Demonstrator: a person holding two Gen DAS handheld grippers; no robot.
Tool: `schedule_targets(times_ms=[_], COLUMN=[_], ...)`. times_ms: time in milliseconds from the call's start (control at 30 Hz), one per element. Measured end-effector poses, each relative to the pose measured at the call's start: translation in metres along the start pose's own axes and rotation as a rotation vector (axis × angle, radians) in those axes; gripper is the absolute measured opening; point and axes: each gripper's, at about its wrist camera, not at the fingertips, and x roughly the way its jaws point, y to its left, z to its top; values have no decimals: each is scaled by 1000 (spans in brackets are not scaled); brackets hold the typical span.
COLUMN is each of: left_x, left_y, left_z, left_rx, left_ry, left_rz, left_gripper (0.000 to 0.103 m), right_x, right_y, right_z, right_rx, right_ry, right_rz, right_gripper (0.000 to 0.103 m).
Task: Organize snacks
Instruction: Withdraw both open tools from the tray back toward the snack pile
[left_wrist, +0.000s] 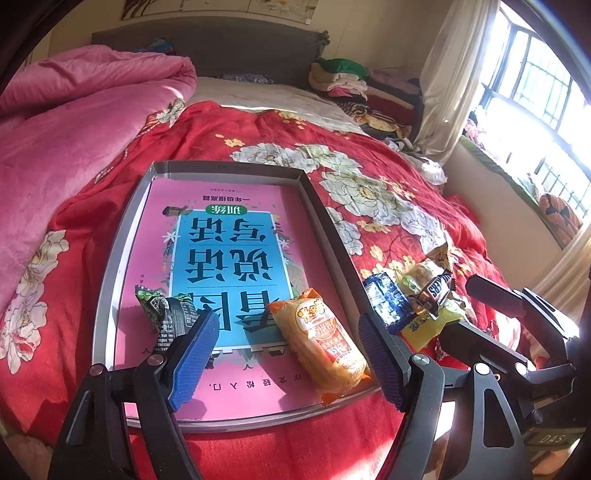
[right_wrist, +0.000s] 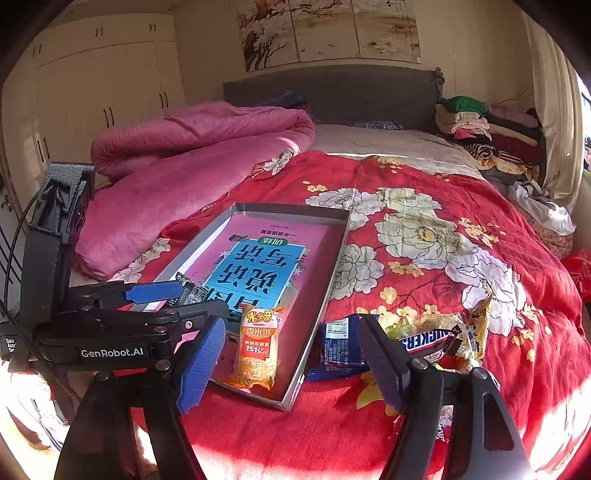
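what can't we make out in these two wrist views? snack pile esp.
- Snack pile, right wrist view: its lower packets sit behind the right gripper fingers, and glare washes out the bottom edge.
- Green-black packet, left wrist view: a left gripper finger covers its near end; the print is unreadable.
- Tray, right wrist view: the left gripper blocks its left near corner.
- Window side, left wrist view: overexposed.

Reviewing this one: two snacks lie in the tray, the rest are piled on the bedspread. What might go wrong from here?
1. The Snickers and blue packet overlap in the pile, so one grab may drag both.
2. The orange packet lies against the tray's near rim and could be knocked out.
3. The bedspread is soft, so the tray may tip.
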Motion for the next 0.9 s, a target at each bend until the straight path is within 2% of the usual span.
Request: schedule_targets(times_ms=[900], left_x=[-11], left_y=[-37], left_z=[-9], left_rx=[74], left_ry=[3], left_rz=[-36], left_gripper=[79], right_x=[-44], right_y=[-48], right_z=[-6], right_rx=[98], right_ry=[-74], right_rz=[-81], right_gripper=[79])
